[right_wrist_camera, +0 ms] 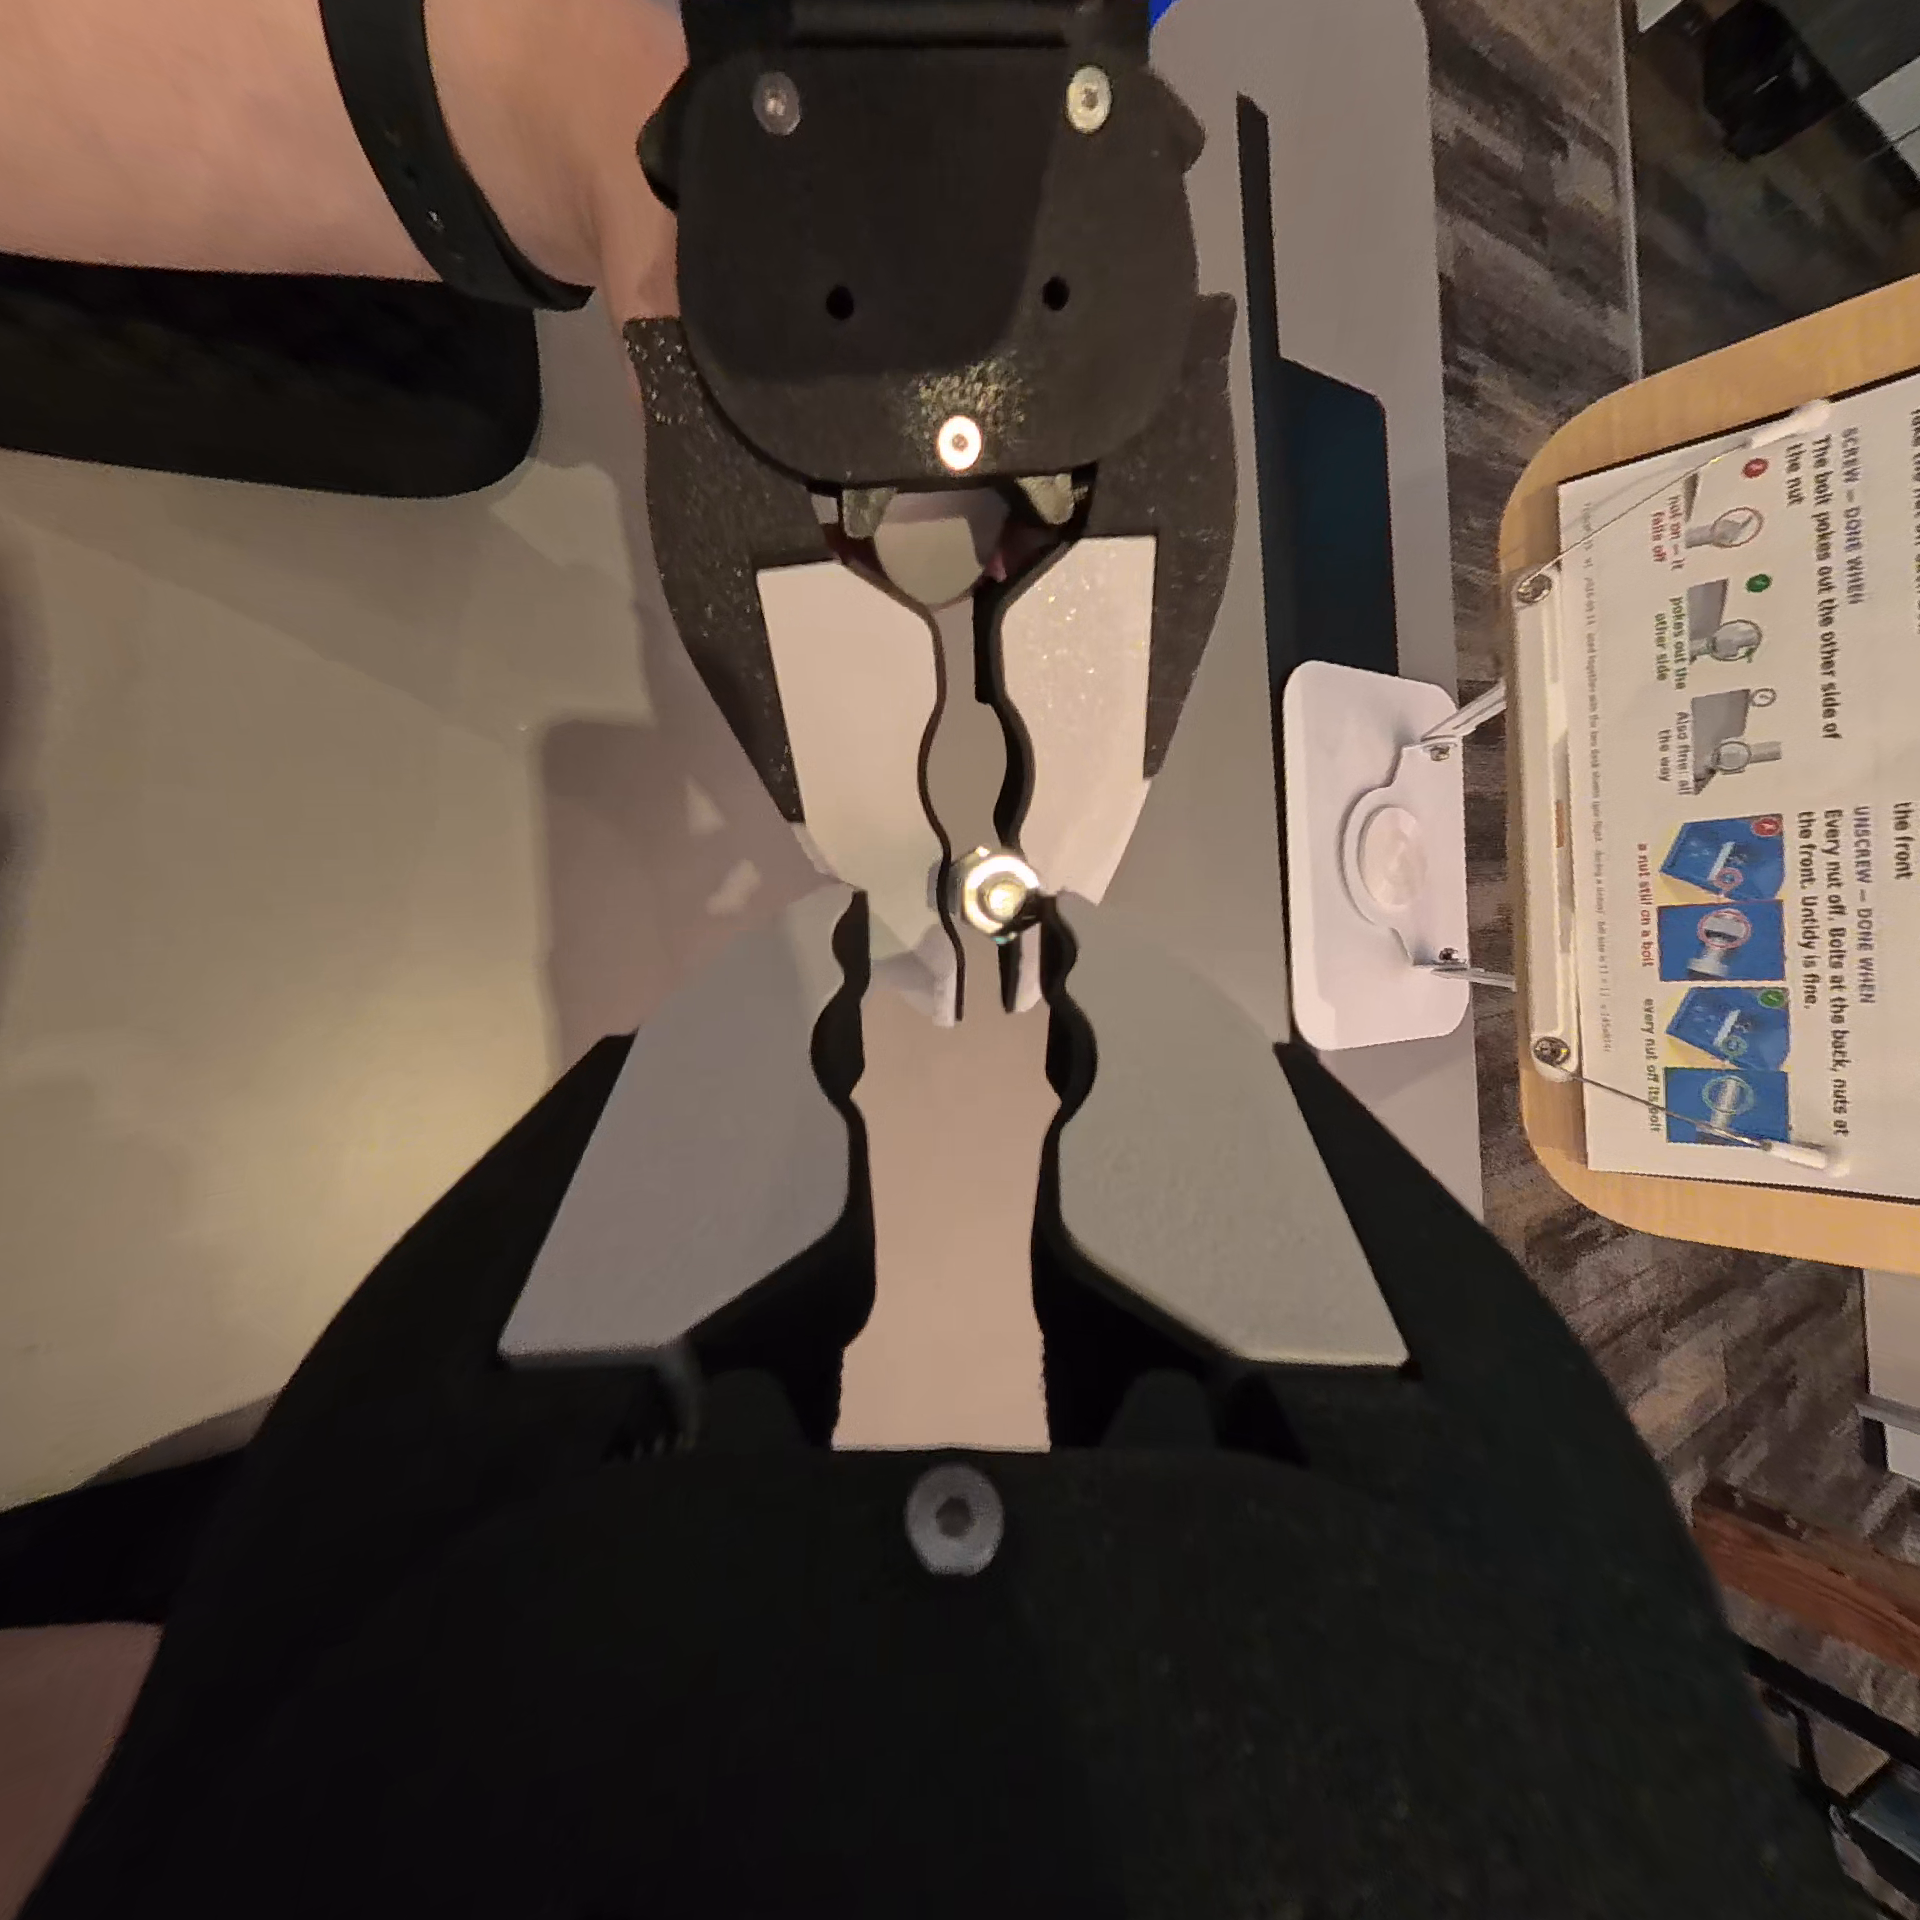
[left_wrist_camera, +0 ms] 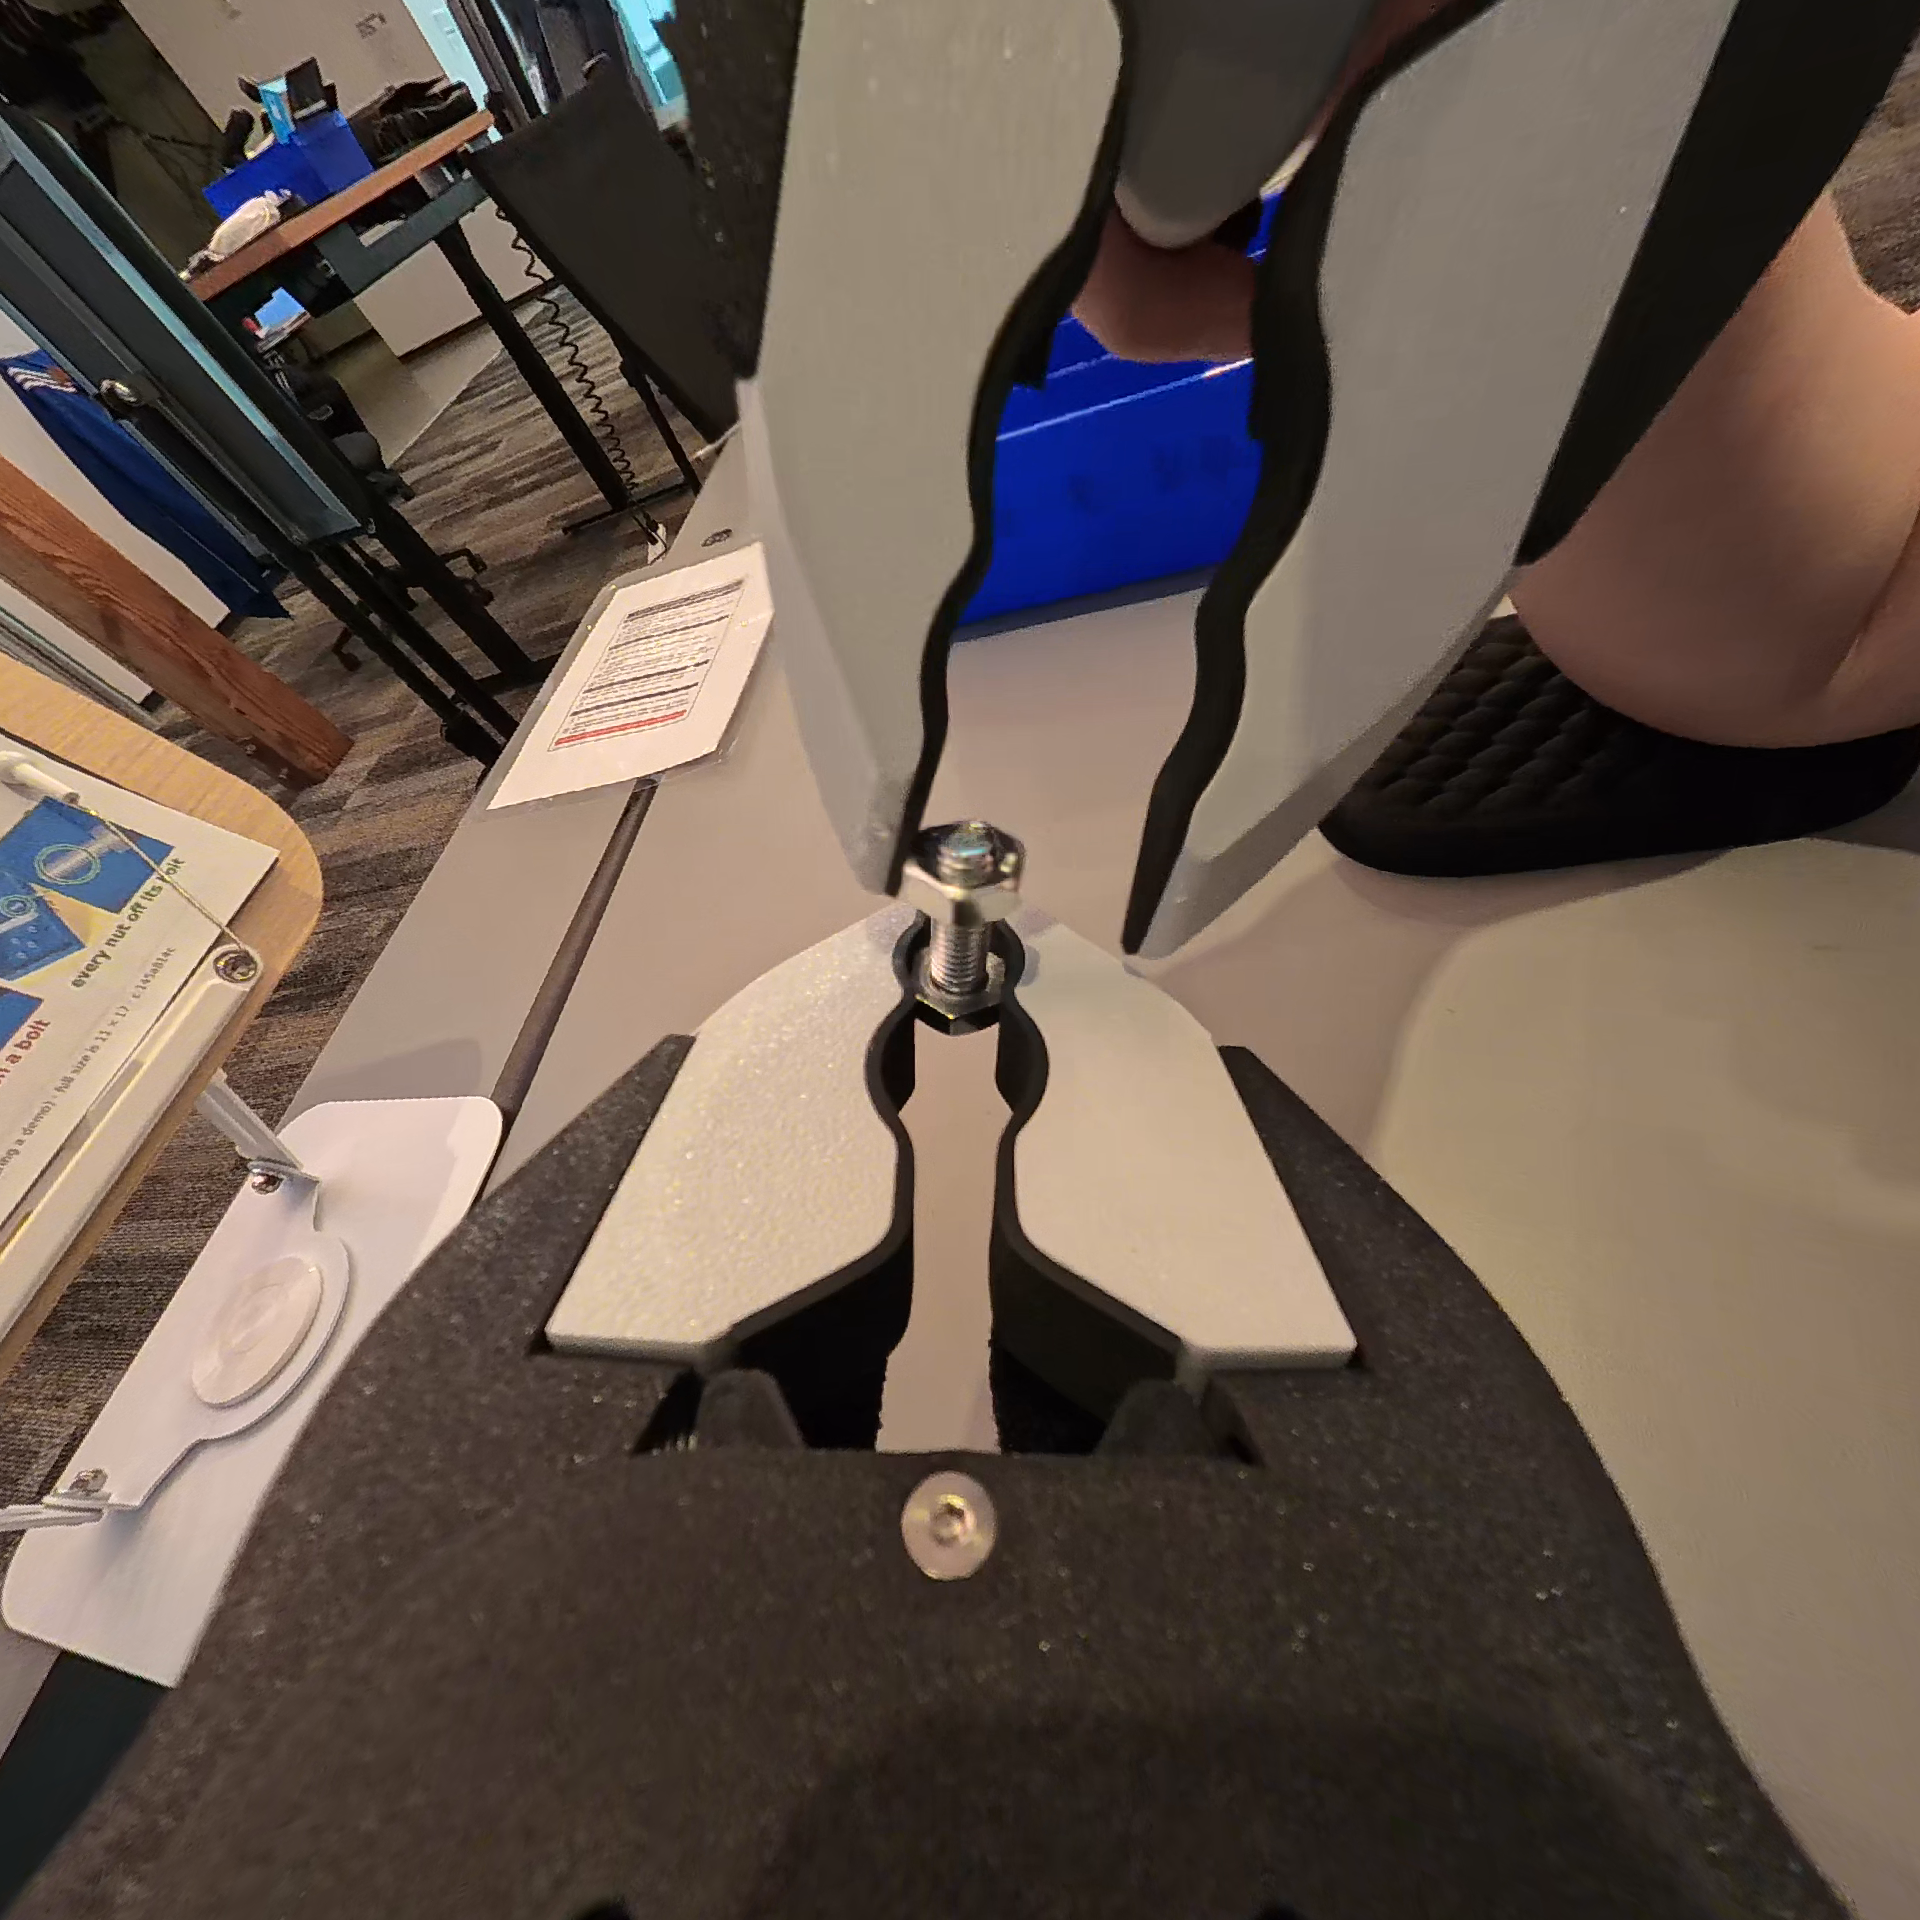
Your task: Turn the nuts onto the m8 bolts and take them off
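At frame centre, the left gripper [left_wrist_camera: 958, 997] pinches the bolt [left_wrist_camera: 958, 951] by its head, thread pointing up. The right gripper [left_wrist_camera: 1013, 914] reaches down with fingers parted around the nut [left_wrist_camera: 961, 871] at the bolt's tip, above the grey table [left_wrist_camera: 1610, 1143].

- my left gripper [left_wrist_camera: 956, 1003] clamps the bolt [left_wrist_camera: 958, 951] by its head end, shaft pointing up.
- the nut [left_wrist_camera: 961, 868] sits on the bolt's upper end.
- my right gripper [left_wrist_camera: 1013, 914] comes down from above, fingers apart around the nut.
- beneath: the table [left_wrist_camera: 1610, 1143].
- behind: a bin [left_wrist_camera: 1122, 488].
- left, off the table: an instruction sheet [right_wrist_camera: 1714, 790].
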`<state>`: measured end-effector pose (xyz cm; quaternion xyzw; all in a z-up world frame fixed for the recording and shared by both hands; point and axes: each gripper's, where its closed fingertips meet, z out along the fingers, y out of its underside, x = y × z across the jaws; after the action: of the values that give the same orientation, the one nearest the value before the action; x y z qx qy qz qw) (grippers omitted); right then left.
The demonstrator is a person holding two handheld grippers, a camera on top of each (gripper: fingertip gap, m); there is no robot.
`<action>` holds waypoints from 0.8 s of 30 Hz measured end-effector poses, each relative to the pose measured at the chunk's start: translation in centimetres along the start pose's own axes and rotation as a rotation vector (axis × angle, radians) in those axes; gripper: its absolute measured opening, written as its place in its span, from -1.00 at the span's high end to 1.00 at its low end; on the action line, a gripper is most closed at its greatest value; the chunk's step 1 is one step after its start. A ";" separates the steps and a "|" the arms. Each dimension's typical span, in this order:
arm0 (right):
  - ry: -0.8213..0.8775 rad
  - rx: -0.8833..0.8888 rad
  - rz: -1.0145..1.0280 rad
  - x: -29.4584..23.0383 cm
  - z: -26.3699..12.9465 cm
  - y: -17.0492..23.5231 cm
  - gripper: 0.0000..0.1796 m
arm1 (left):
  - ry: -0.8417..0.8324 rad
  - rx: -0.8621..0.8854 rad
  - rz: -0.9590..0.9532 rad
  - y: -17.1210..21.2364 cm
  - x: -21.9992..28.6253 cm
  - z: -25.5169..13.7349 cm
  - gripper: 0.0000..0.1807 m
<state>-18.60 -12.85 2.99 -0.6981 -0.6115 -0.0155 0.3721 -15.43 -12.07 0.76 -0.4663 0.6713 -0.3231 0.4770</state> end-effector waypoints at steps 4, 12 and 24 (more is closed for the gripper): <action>-0.024 -0.002 0.018 -0.2 -0.5 0.4 0.77 | -0.002 0.004 -0.002 -0.1 -0.1 -0.1 0.89; 0.010 0.005 -0.009 0.0 0.0 -0.3 0.66 | 0.000 -0.003 0.003 -0.1 0.0 0.0 0.89; 0.023 0.036 0.013 0.4 -0.5 -0.4 0.60 | -0.003 -0.004 0.003 -0.1 0.0 -0.1 0.89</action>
<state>-18.63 -12.74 3.76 -0.6952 -0.6027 -0.0100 0.3916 -15.51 -12.07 0.88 -0.4668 0.6718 -0.3206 0.4776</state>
